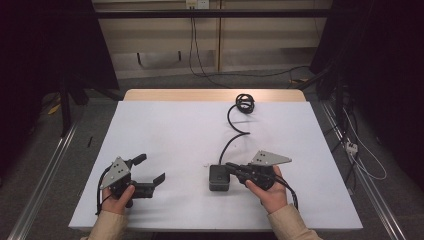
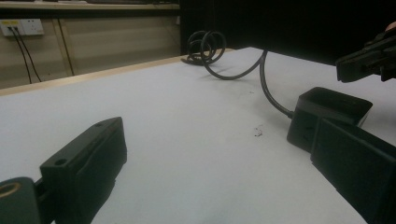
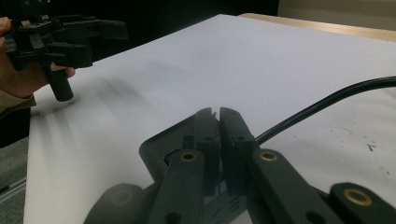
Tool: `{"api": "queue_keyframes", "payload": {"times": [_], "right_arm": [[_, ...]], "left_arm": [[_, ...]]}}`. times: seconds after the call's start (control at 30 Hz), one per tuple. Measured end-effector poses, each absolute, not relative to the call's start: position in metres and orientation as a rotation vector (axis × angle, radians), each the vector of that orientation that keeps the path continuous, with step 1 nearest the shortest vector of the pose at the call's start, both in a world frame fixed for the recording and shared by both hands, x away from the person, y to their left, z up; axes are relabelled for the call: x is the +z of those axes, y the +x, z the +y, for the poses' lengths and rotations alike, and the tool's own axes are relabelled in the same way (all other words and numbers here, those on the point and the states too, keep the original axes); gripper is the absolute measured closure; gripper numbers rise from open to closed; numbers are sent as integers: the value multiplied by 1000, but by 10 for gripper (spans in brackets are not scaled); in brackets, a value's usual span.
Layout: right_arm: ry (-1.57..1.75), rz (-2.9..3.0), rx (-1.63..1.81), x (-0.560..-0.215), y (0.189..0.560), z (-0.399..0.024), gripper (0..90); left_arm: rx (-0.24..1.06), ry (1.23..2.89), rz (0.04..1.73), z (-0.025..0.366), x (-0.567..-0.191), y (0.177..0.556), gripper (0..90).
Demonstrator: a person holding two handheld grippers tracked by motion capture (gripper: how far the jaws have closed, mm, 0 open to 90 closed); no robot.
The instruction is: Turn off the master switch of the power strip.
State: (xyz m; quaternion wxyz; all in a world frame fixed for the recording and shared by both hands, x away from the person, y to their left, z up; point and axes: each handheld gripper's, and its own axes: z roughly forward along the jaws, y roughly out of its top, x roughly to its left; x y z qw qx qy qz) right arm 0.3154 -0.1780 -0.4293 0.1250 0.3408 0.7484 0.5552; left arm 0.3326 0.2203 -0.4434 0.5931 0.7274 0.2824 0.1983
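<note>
A small black box lies on the white table sheet at front centre. Its black cable winds back to a coil at the far edge. My right gripper is held level over the box's top right corner, jaws shut together with nothing between them; its fingertips hover just above the box rim. My left gripper stands open at the front left, apart from the box, with nothing between its jaws. The left gripper view also catches the right gripper.
A bare wooden strip borders the table's far edge. Metal rails run along both sides on the floor, with loose cables at the right. A wall socket sits behind the table. Bare sheet lies between the two grippers.
</note>
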Motion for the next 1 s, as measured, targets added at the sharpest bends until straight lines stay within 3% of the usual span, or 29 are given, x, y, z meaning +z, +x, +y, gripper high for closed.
{"api": "queue_keyframes", "payload": {"times": [1.0], "right_arm": [[998,2215,1625,-429,316,-174,900]], "left_arm": [[457,1686,660,220,-444,333,35]]}}
